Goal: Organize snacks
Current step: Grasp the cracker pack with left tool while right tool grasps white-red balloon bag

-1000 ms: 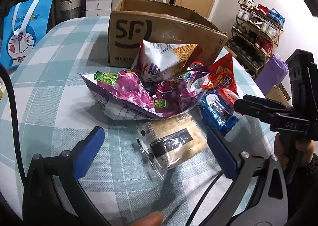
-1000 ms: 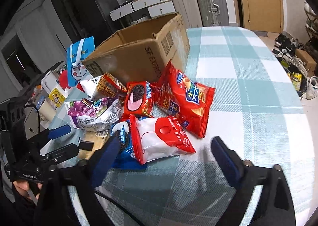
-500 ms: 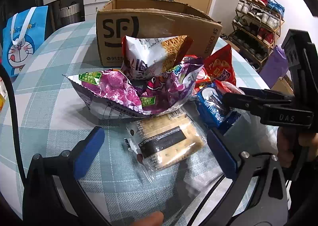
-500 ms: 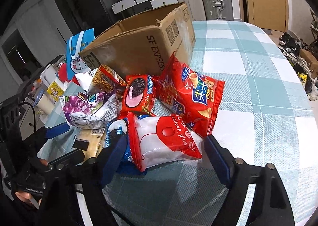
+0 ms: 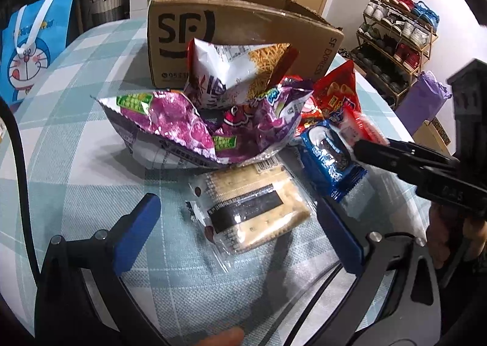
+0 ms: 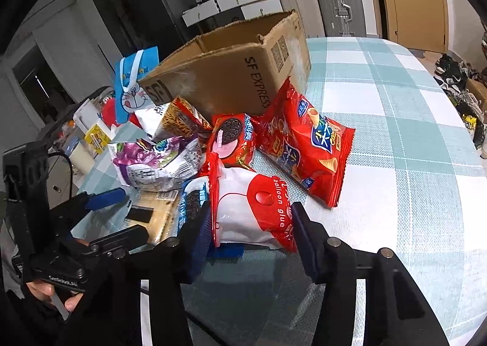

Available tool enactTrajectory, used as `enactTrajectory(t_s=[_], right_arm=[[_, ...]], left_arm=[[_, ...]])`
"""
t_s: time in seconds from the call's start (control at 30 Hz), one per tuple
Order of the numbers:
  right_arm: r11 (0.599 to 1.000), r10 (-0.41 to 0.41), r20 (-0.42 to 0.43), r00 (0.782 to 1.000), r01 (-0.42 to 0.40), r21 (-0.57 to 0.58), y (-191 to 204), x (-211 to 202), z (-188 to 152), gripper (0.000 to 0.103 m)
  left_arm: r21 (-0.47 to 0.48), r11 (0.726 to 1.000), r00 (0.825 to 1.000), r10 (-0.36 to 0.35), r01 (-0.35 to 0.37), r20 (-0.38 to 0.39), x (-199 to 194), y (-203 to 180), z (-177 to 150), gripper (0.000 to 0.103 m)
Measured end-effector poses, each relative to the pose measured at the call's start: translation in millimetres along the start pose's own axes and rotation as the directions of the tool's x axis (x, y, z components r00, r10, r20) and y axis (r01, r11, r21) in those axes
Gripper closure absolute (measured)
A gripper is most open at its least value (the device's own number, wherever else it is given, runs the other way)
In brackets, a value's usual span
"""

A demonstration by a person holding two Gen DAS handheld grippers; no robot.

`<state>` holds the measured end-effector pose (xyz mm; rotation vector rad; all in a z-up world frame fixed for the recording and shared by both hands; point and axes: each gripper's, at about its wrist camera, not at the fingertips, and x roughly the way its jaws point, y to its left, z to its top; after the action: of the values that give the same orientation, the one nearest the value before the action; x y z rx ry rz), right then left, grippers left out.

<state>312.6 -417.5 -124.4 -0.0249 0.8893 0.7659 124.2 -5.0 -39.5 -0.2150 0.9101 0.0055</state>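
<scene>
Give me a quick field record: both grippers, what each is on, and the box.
right gripper: jaws closing, white-and-red balloon glue packet between them
left gripper: open, cracker packet between its fingers, not gripped
cardboard box: open-topped, behind the snack pile
table: checked cloth

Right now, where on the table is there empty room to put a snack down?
The checked tablecloth is bare right of the red cone-snack bag and the cardboard box. There is also room left of the purple bag. Between the box and the cracker pack, snacks are piled tight.
</scene>
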Motion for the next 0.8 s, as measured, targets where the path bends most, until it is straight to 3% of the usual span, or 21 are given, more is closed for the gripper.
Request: enactTrajectory(t_s=[0.43, 0.57, 0.8], right_arm=[[1.0, -0.004, 0.065, 0.998, 0.005, -0.015, 7.3, -22.1, -10.4, 0.052], [1.0, -0.005, 0.068, 0.998, 0.006, -0.008, 4.0, -23.8, -10.5, 0.052], [1.0, -0.009, 0.073, 0.997, 0.009, -0.009, 3.0, -26.0, -10.2, 0.052]], left_arm=[[0.002, 0.996, 0.994, 0.094, -0.094, -0.049, 19.6, -23.9, 8.2, 0.005], [0.04, 0.989, 0.989, 0.142, -0.14, -0.049, 25.5, -32.1, 8.9, 0.012], [0.098, 0.987, 0.991, 0.13, -0.127, -0.026, 25.7, -40.2, 7.8, 0.029]])
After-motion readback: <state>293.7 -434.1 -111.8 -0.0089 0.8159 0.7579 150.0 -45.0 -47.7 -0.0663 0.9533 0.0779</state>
